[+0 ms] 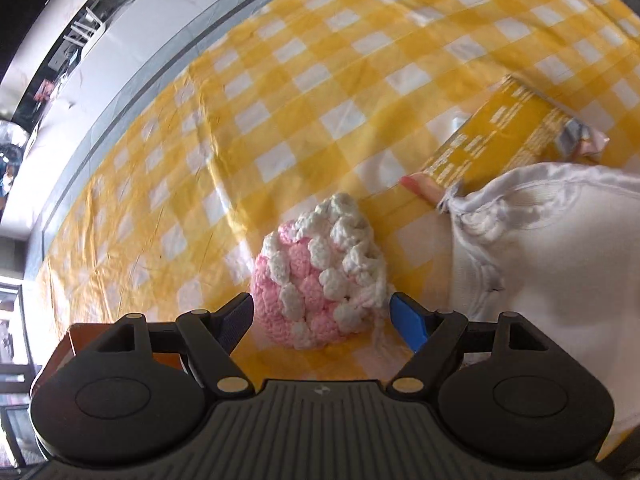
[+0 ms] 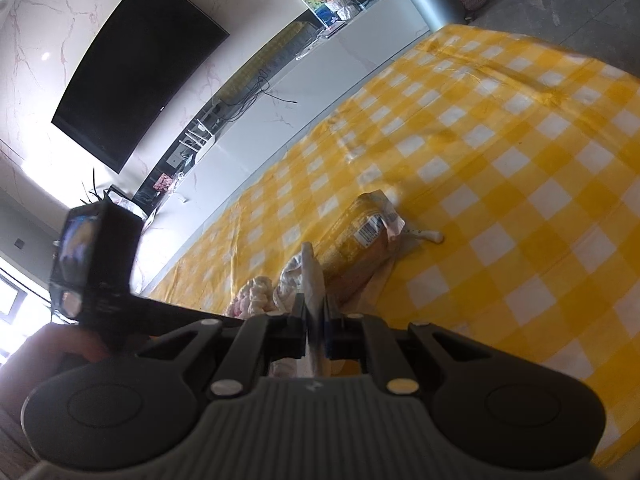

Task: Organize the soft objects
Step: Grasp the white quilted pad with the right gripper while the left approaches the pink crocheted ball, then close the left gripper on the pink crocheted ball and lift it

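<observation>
Left wrist view: the left gripper (image 1: pixel 322 316) points steeply down at the tabletop (image 1: pixel 320 80), which is covered in a yellow-and-white checked cloth. Its jaws are spread wide on either side of a pink-and-white crocheted ball (image 1: pixel 320 276), whose near end sits between the fingertips without the pads pressing it, probably lined up for a grasp. A white fabric bag (image 1: pixel 552 264) hangs just right of the ball, its mouth seemingly held up to receive soft things. A yellow packet (image 1: pixel 492 136) lies beyond, toward the tabletop's far right. Right wrist view: the right gripper (image 2: pixel 316 320) is pressed together, pinching the bag's white edge (image 2: pixel 312 272), apparently to keep it open. The ball (image 2: pixel 252 298) lies just left of the bag, the packet (image 2: pixel 360 244) just beyond, well inside the tabletop's (image 2: pixel 520 160) edges.
</observation>
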A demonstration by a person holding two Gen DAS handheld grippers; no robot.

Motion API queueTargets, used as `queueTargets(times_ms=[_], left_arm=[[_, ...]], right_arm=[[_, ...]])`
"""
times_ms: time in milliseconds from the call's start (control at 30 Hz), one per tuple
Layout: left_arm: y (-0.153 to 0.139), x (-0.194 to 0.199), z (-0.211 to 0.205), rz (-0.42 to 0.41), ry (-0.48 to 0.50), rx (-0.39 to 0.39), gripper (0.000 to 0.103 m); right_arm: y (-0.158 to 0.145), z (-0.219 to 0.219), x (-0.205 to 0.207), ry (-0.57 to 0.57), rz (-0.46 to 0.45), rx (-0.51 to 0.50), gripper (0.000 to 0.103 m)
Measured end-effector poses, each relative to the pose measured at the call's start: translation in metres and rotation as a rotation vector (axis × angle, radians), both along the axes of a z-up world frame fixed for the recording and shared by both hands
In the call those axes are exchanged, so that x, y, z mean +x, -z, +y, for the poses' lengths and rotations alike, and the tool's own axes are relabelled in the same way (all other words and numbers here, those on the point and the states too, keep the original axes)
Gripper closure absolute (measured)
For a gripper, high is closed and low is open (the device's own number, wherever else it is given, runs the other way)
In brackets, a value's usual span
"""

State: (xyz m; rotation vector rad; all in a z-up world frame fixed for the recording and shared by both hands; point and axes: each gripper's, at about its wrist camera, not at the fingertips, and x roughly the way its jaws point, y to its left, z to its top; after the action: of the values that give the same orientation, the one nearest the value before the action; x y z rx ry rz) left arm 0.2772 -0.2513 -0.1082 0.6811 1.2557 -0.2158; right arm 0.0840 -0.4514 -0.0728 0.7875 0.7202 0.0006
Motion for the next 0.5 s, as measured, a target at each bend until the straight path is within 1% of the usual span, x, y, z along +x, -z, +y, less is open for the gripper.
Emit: queueTargets(times_ms=[33, 133, 233, 300, 400, 467, 500], left_arm=[[0.001, 0.002, 0.000, 0.001, -0.004, -0.013, 0.013], [0.002, 0.013, 0.000, 0.015, -0.044, -0.019, 0.012], [0.012, 0.024, -0.001, 0.110, -0.068, 0.027, 0.012], [0.016, 0.032, -0.003, 0.156, -0.074, 0.034, 0.012], [0.025, 0.043, -0.005, 0.191, -0.029, 0.063, 0.013], [0.033, 0.048, -0.006, 0.216, -0.039, 0.091, 0.013], [0.033, 0.050, -0.007, 0.225, -0.047, 0.092, 0.015]], right_arm=[[0.000, 0.001, 0.001, -0.005, 0.002, 0.000, 0.097], [-0.001, 0.002, 0.002, 0.000, 0.011, -0.024, 0.097], [0.000, 0.002, 0.004, -0.005, 0.014, -0.024, 0.097], [0.001, 0.003, 0.005, -0.007, 0.023, -0.037, 0.097], [0.001, 0.002, 0.004, -0.004, 0.040, -0.045, 0.097], [0.000, 0.000, 0.002, 0.003, 0.032, -0.038, 0.097], [0.000, -0.001, 0.002, 0.004, 0.029, -0.035, 0.097]])
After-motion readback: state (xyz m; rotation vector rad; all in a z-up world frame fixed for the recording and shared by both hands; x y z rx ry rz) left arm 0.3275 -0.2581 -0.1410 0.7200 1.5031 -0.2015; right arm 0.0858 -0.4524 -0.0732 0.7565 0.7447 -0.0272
